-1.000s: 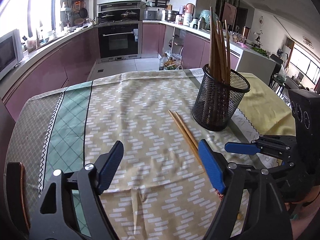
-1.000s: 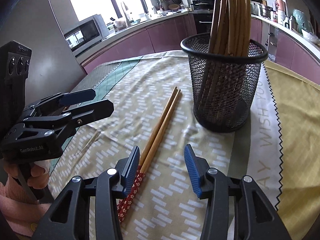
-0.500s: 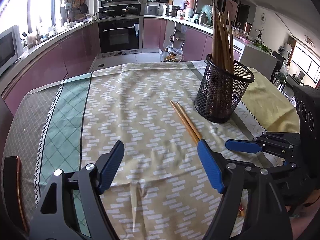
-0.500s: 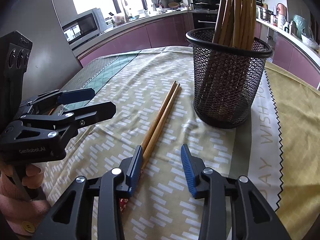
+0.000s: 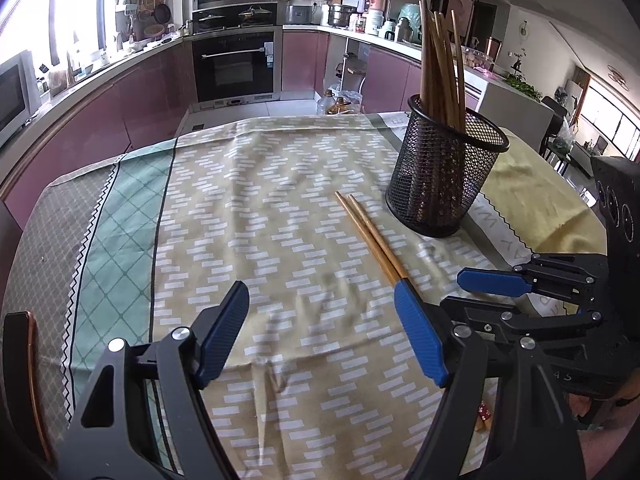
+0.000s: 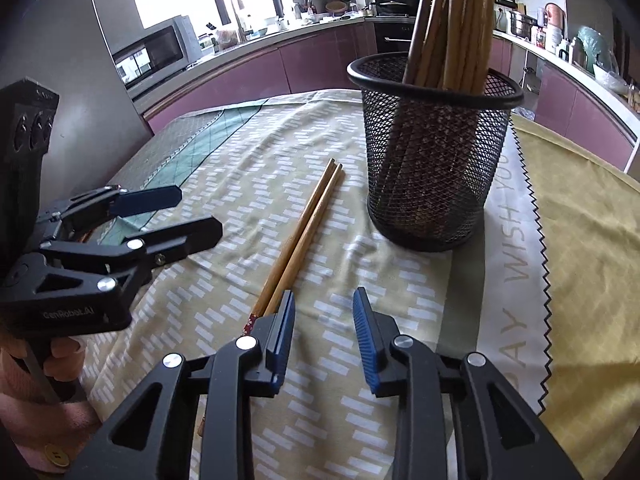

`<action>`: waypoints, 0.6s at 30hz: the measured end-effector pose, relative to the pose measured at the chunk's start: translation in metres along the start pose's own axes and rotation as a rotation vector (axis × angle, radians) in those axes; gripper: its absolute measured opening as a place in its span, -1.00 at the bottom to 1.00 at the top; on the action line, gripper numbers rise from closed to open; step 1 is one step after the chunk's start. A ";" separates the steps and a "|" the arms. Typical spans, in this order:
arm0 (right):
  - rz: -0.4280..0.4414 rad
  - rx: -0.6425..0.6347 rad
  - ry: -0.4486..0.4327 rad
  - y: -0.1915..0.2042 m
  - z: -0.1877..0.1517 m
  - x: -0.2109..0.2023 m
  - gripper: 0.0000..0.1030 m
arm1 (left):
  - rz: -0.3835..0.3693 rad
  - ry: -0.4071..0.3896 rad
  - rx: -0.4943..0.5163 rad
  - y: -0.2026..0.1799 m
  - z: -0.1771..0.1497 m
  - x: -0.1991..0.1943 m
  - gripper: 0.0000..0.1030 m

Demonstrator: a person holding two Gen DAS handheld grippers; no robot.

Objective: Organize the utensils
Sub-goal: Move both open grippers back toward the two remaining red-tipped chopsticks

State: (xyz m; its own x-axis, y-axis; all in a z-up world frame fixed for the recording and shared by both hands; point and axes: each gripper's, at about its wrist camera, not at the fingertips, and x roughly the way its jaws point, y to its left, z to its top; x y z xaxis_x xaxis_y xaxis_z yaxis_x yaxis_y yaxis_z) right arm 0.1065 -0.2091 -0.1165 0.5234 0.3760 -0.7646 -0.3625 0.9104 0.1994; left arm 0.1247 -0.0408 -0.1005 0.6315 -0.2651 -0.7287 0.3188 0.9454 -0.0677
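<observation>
A pair of wooden chopsticks (image 5: 372, 236) (image 6: 304, 236) lies on the tablecloth, left of a black mesh holder (image 5: 440, 184) (image 6: 432, 168) that has several chopsticks (image 6: 452, 24) standing in it. My right gripper (image 6: 323, 300) (image 5: 464, 292) is low over the near ends of the pair. Its jaws are closing, and only cloth shows between them. The pair runs just outside and under its left finger (image 6: 280, 332). My left gripper (image 5: 320, 296) (image 6: 196, 214) hovers wide open to the left with nothing in it.
A patterned cloth (image 5: 260, 208) covers the table, with a green and grey band on its left and a yellow cloth (image 6: 592, 240) on its right. A hand in a pink sleeve (image 6: 24, 412) holds the left gripper. Kitchen counters and an oven stand beyond.
The right gripper's jaws have drawn closer together. The red patterned ends of the lying chopsticks are now mostly hidden behind its left finger. The left gripper has stayed wide.
</observation>
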 end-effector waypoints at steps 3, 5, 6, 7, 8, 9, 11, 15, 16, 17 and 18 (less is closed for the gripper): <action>0.032 0.004 -0.007 0.000 -0.001 -0.003 -0.43 | -0.003 0.008 0.011 -0.003 -0.001 0.003 0.42; 0.044 -0.001 -0.006 0.003 -0.002 -0.003 -0.43 | -0.001 0.012 0.010 -0.004 -0.001 0.005 0.42; 0.043 -0.009 -0.006 0.005 -0.001 -0.003 -0.43 | -0.001 0.014 0.007 -0.003 -0.001 0.005 0.42; 0.043 -0.015 -0.004 0.006 -0.001 -0.001 -0.43 | 0.000 0.014 0.003 -0.002 -0.001 0.006 0.42; 0.043 -0.019 -0.002 0.008 -0.001 0.000 -0.43 | 0.000 0.014 0.001 -0.002 -0.001 0.005 0.41; 0.036 -0.025 0.001 0.009 -0.001 0.001 -0.43 | 0.001 0.013 0.002 -0.002 0.000 0.005 0.41; 0.030 -0.033 0.000 0.010 -0.002 0.002 -0.43 | 0.004 0.013 0.006 -0.002 -0.001 0.004 0.41; 0.004 -0.038 0.002 0.011 0.000 0.001 -0.41 | 0.002 0.015 0.011 -0.003 -0.001 0.005 0.41; 0.007 -0.032 0.004 0.009 -0.001 0.001 -0.41 | 0.002 0.016 0.014 -0.003 -0.001 0.006 0.42; 0.015 -0.026 0.004 0.008 -0.001 0.001 -0.41 | 0.002 0.016 0.015 -0.004 -0.001 0.005 0.41; 0.027 -0.024 0.001 0.008 -0.001 -0.001 -0.41 | 0.001 0.016 0.014 -0.004 -0.001 0.006 0.42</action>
State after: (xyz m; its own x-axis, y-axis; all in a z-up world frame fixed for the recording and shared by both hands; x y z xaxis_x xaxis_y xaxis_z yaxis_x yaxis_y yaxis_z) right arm 0.1023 -0.2026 -0.1150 0.5124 0.3997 -0.7601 -0.3944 0.8957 0.2052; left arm 0.1265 -0.0464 -0.1053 0.6202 -0.2608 -0.7398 0.3282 0.9429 -0.0572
